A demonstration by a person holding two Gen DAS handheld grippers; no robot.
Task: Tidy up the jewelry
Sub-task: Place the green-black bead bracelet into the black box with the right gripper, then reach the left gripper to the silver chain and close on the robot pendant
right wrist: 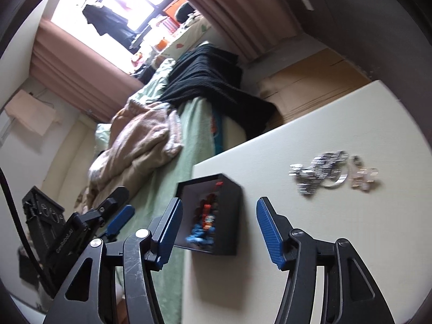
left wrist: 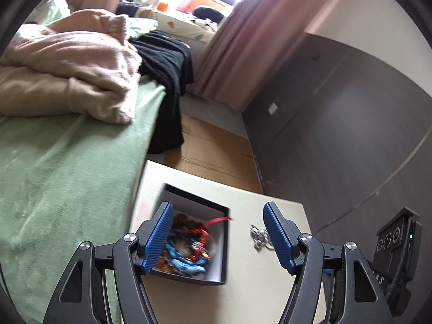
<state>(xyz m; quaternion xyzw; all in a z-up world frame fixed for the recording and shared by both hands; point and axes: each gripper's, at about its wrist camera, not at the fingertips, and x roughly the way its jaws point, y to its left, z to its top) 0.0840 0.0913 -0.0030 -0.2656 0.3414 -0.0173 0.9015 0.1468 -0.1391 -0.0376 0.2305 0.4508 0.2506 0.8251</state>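
Left gripper [left wrist: 218, 239] jaws apart over box [left wrist: 216, 275]; pale trinket [right wrist: 363, 178] right-view only.

silver jewelry [right wrist: 321, 172] at right is motion-blurred, its pieces indistinct. beads [left wrist: 186, 245] in the box [left wrist: 216, 276] smear together, partly hidden behind the left finger [left wrist: 159, 237].

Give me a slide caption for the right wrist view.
Open right gripper near black box of beads; silver jewelry loose on table.
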